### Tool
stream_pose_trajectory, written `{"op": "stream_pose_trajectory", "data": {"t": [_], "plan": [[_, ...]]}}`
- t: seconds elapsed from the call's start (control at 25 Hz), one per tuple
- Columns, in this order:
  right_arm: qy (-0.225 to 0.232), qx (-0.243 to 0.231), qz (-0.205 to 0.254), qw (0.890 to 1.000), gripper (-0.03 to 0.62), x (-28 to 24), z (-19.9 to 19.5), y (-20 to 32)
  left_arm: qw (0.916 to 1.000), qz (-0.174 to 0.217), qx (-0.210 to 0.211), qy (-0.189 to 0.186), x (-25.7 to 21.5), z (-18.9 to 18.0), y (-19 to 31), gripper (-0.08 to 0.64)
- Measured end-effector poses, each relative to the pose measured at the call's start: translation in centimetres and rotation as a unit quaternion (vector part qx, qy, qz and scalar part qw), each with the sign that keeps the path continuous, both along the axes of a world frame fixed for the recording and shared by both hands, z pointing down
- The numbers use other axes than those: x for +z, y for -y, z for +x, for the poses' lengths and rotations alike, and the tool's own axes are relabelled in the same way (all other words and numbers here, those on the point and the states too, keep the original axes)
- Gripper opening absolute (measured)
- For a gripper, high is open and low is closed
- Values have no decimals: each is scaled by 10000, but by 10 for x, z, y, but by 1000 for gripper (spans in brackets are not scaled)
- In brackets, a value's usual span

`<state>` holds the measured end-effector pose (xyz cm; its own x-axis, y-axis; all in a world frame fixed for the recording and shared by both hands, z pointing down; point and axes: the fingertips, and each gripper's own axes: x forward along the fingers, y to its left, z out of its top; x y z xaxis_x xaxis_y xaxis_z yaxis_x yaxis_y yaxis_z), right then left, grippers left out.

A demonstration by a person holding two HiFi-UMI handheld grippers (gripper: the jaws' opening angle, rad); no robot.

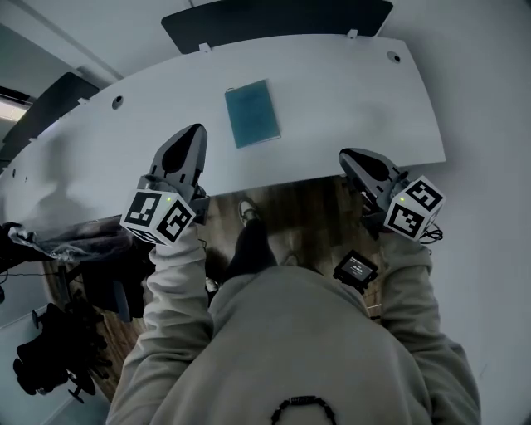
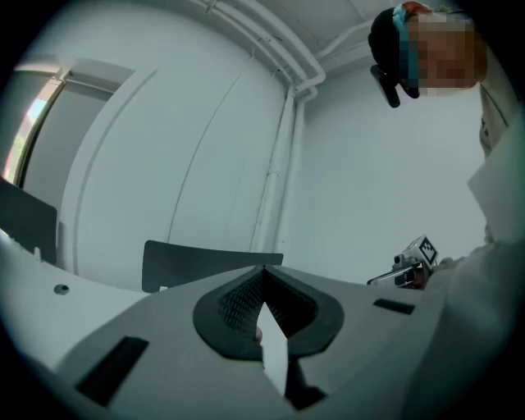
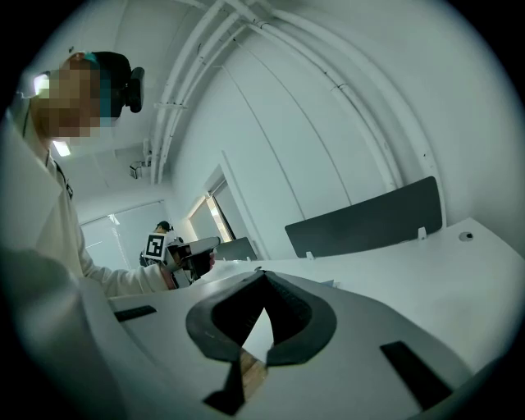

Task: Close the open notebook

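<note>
A teal notebook [image 1: 251, 114] lies flat on the white table [image 1: 348, 100], its cover up and no open pages showing. My left gripper [image 1: 197, 130] hovers over the table's front part, just left of and nearer than the notebook, jaws shut and empty. At the table's front edge, right of the notebook, my right gripper [image 1: 344, 154] is also shut and empty. In the left gripper view the left gripper [image 2: 264, 268] has its tips together, and the right gripper [image 2: 418, 261] shows beyond. In the right gripper view the right gripper [image 3: 262, 271] is shut too. Neither gripper view shows the notebook.
A dark divider panel [image 1: 274, 21] stands along the table's far edge. Two cable holes [image 1: 393, 57] [image 1: 117, 101] are set in the tabletop. Dark bags and clutter [image 1: 50, 357] lie on the floor at the left. A small black device [image 1: 355, 269] hangs at the person's waist.
</note>
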<state>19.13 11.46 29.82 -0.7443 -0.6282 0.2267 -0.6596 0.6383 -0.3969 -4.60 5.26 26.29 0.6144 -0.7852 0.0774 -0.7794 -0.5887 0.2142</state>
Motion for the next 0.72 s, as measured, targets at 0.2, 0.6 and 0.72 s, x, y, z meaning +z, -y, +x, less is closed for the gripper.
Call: {"op": "stream_pose_trajectory", "data": {"t": [0.2,0.6,0.72], "plan": [[-27,-97,-165,9998,20,13,-39,71,9996,-248,84,90,23,-24,68,-2],[83,38,-494,9987,20,18,-55,120,9962,-468,497,545,21,-34,116,-2],[92,83,-518,9986,20,15,-55,119,9963,-512,530,442,15,-40,119,-2]]}}
